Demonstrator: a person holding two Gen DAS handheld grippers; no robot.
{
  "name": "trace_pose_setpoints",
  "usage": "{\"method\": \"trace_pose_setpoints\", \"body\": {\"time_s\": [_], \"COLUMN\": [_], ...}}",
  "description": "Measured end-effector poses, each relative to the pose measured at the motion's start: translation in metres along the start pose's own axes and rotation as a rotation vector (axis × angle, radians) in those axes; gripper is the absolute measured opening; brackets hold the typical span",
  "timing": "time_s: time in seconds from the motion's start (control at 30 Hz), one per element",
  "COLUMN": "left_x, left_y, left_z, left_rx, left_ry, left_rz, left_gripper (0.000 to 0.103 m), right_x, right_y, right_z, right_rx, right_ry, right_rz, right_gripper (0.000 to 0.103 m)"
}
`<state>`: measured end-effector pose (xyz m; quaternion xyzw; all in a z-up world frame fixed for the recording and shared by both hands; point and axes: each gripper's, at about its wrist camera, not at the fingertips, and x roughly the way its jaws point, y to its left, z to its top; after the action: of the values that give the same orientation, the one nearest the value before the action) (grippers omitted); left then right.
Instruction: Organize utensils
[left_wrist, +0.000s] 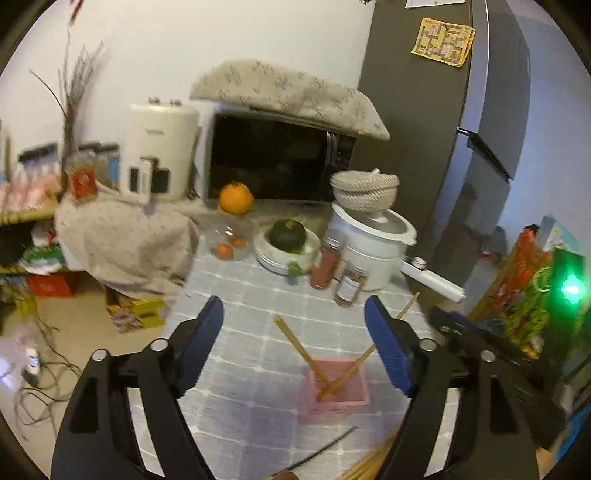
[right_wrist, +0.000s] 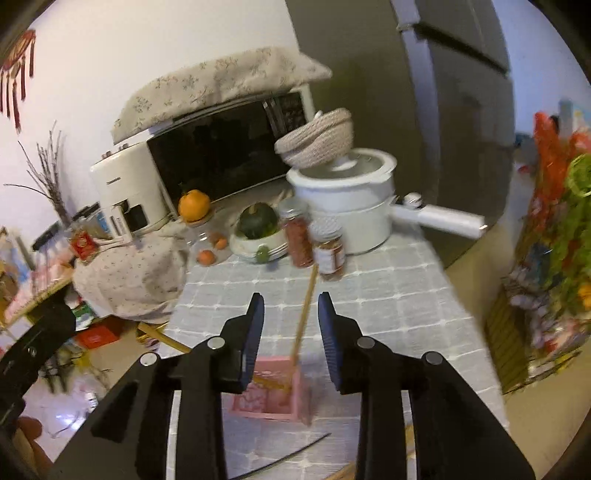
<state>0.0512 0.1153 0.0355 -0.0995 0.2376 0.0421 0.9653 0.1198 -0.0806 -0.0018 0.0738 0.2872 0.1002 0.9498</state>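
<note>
A pink square holder stands on the grey checked tablecloth and holds two wooden chopsticks that cross and lean outward. My left gripper is open and empty above and behind the holder. In the right wrist view the holder sits below my right gripper, which is open; one chopstick rises between its fingers without touching them. More chopsticks and a thin dark utensil lie on the cloth at the near edge.
At the back stand two spice jars, a white pot with a long handle, a plate with a green squash, a glass bowl of oranges, a microwave and a fridge. The table's left edge drops to a cluttered floor.
</note>
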Motion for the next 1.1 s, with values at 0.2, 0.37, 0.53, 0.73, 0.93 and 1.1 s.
{"method": "trace_pose_setpoints", "body": {"time_s": [0.2, 0.37, 0.53, 0.73, 0.93, 1.1], "left_x": [-0.009, -0.009, -0.012, -0.013, -0.009, 0.011], "left_y": [-0.010, -0.023, -0.029, -0.032, -0.040, -0.043], "left_z": [-0.008, -0.020, -0.030, -0.043, -0.057, -0.065], "left_rx": [0.026, 0.078, 0.096, 0.106, 0.147, 0.179], "left_ry": [-0.015, 0.001, 0.017, 0.038, 0.072, 0.203], "left_rz": [0.041, 0.054, 0.054, 0.059, 0.059, -0.001], "left_gripper": [0.092, 0.095, 0.096, 0.096, 0.096, 0.096], "right_x": [-0.032, -0.054, -0.065, -0.075, -0.087, -0.096], "right_y": [-0.019, -0.033, -0.040, -0.045, -0.051, -0.087], "right_z": [-0.011, -0.023, -0.039, -0.058, -0.066, -0.090], "right_rx": [0.032, 0.068, 0.065, 0.079, 0.072, 0.175], "right_ry": [-0.049, -0.081, -0.100, -0.120, -0.133, -0.096], "right_rz": [-0.131, -0.161, -0.213, -0.264, -0.310, -0.349], "right_gripper": [0.057, 0.070, 0.077, 0.090, 0.097, 0.097]}}
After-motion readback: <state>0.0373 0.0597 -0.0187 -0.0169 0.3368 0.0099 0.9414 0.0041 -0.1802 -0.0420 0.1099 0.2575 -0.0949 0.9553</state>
